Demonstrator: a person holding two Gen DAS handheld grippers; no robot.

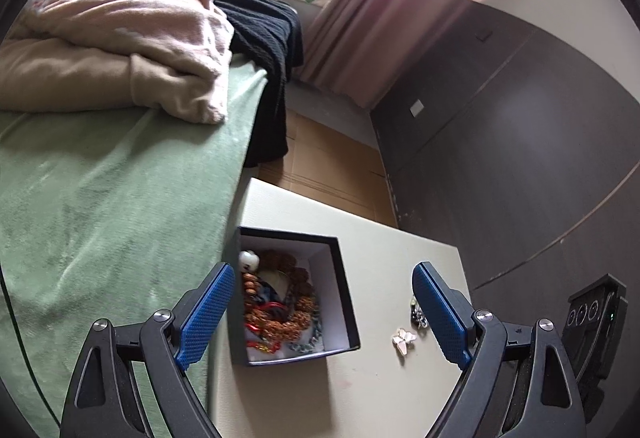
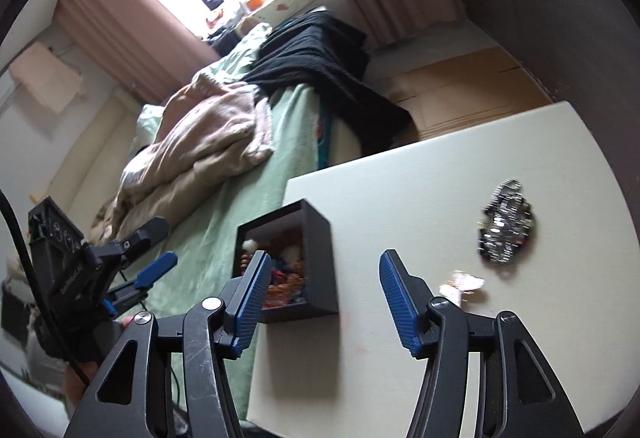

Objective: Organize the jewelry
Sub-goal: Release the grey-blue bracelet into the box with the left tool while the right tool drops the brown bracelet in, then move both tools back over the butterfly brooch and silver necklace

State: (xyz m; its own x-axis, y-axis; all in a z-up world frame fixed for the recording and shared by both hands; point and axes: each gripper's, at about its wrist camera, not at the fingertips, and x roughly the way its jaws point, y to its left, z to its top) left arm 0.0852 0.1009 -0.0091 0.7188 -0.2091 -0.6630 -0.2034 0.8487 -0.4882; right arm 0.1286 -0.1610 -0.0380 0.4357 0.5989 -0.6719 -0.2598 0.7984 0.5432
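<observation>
with most of the beaded bracelets already heaped inside the small black box (image 1: pixel 296 290) at the table's (image 2: pixel 400 198) left edge, two pieces remain outside it: a sparkly silver brooch-like piece (image 2: pixel 506 226) well to the right and a small pale butterfly-shaped clip (image 2: pixel 462 284) nearer the front. the right gripper (image 2: pixel 320 290) hangs above the table between box and clip, its jaws parted to a middling gap with nothing between them; the left gripper (image 1: pixel 324 310) stands wide and empty, straddling the box from above. judging from this, the clip is the next pick: the right gripper should swing right, drop low, and close gently across the clip's narrow waist, since so flat a piece could skid on the smooth top.
</observation>
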